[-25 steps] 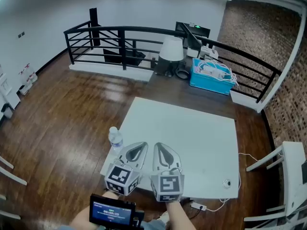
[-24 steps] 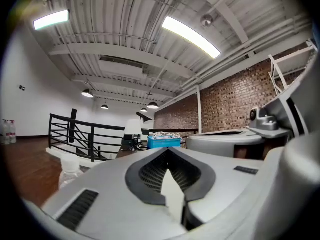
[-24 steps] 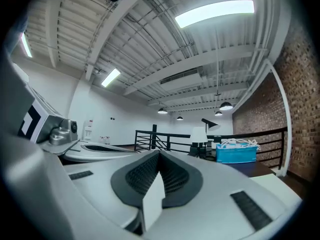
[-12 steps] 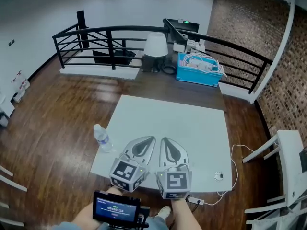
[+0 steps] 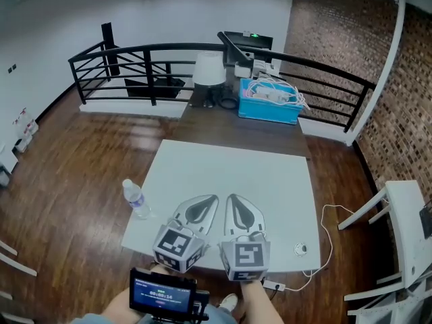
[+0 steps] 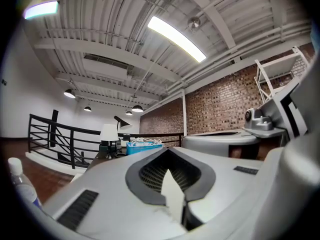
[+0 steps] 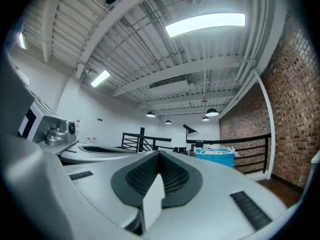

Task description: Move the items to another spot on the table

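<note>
A clear water bottle [image 5: 137, 200] stands upright at the left edge of the white table [image 5: 236, 174]; it also shows low on the left in the left gripper view [image 6: 20, 184]. A small round object [image 5: 300, 249] lies near the table's front right corner. My left gripper [image 5: 205, 202] and right gripper [image 5: 233, 202] hover side by side over the near edge, pointing level across the table. Both are shut with nothing between the jaws, as the left gripper [image 6: 170, 159] and right gripper [image 7: 159, 158] show in their own views. Neither touches the bottle.
Behind the white table stands a dark table with a white lamp [image 5: 208, 69] and a blue bin of cables [image 5: 268, 100]. A black railing [image 5: 135, 52] runs behind. A white chair [image 5: 405, 214] stands at the right, with a cable [image 5: 325, 218] on the wooden floor. A small screen [image 5: 162, 292] sits below the grippers.
Both grippers have shifted right along the near edge, away from the bottle, which now sits further left of them. The jaws have stayed shut.
</note>
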The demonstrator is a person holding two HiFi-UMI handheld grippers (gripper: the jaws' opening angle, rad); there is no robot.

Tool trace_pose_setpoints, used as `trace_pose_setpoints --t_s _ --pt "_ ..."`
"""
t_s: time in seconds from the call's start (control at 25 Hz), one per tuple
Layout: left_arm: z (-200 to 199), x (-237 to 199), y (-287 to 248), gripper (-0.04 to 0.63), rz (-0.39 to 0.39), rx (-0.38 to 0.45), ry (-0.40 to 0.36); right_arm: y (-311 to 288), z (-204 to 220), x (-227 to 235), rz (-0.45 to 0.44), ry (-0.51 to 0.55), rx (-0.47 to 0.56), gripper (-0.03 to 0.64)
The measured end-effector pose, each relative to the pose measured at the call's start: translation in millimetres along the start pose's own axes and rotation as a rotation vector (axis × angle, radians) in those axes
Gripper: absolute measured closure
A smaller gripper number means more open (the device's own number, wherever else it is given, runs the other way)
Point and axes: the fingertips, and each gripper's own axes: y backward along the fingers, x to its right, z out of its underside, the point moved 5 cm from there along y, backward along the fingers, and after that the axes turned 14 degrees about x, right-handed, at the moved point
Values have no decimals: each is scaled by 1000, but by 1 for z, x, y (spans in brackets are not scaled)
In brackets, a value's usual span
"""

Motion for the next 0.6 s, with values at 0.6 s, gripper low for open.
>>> trace_pose_setpoints --t_s 0.6 --pt "-7 9 -5 592 -18 -8 19 3 6 11 -1 12 6 617"
